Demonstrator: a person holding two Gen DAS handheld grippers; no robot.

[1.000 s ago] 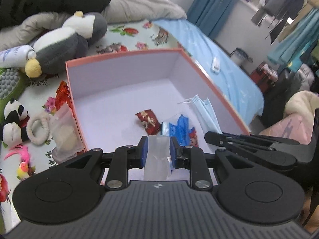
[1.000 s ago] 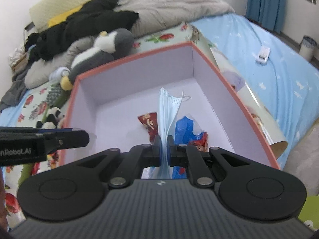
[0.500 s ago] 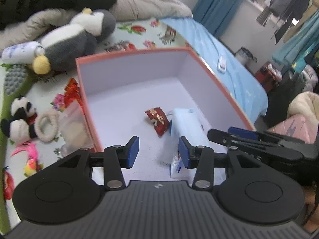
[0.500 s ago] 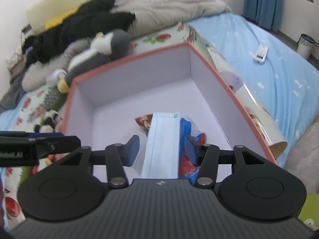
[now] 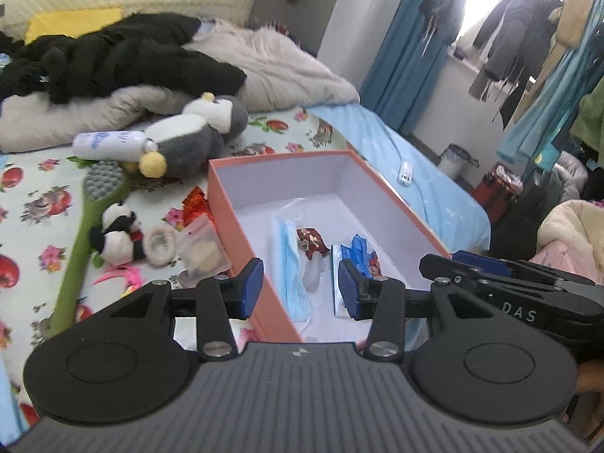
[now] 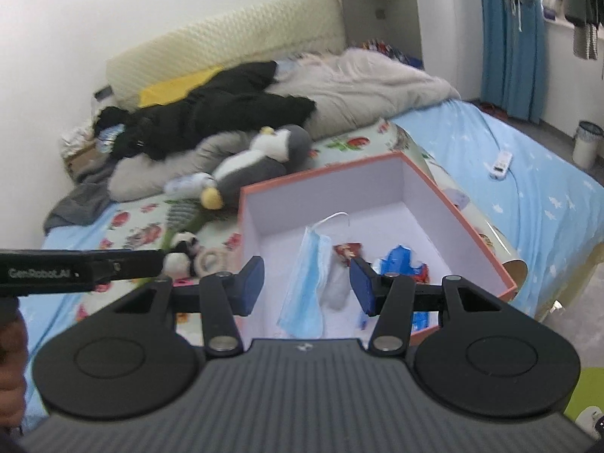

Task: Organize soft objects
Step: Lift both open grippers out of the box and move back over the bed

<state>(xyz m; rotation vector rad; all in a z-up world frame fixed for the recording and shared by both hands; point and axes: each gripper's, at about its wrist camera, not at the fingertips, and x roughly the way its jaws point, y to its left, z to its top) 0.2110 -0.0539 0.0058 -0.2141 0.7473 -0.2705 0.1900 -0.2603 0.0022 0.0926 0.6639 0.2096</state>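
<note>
Left hand-held gripper [image 5: 296, 288]: released, nothing between the pads; its jaws have just been opening. It hangs over the near end of the box.
Right hand-held gripper [image 6: 306, 285]: released too, empty; jaws likewise just opened. It sits beside the left one, above the same near edge.
Box [image 5: 241, 226]: orange outside, white inside, open top, on the bed [image 5: 34, 204] just ahead of both grippers. Judged the collecting bin for the soft things.
Mask [image 6: 305, 287]: pale blue, pleated, limp, lying lengthwise on the box floor straight ahead of the right gripper; one ear loop curls up at its far end.
Clear pouch [image 5: 315, 270]: small, see-through, crumpled, on the box floor between the mask and the blue packet.
Red wrapper [image 5: 311, 243]: on the box floor just beyond the pouch.
Blue packet [image 5: 356, 249]: at the right fingertip of the left gripper, against the right wall.
Why so: both grippers look to have let go over the box, so these pieces lie where they dropped, loose and unstacked.
Left to sort (judged): penguin plush [image 5: 192, 136] beyond the box to the left; small panda [image 5: 115, 232] and a fluffy ring [image 5: 160, 243] left of the left gripper, outside the box.
Non-soft nearby: green brush [image 5: 88, 226], white bottle [image 5: 109, 145], further left on the bed.
</note>
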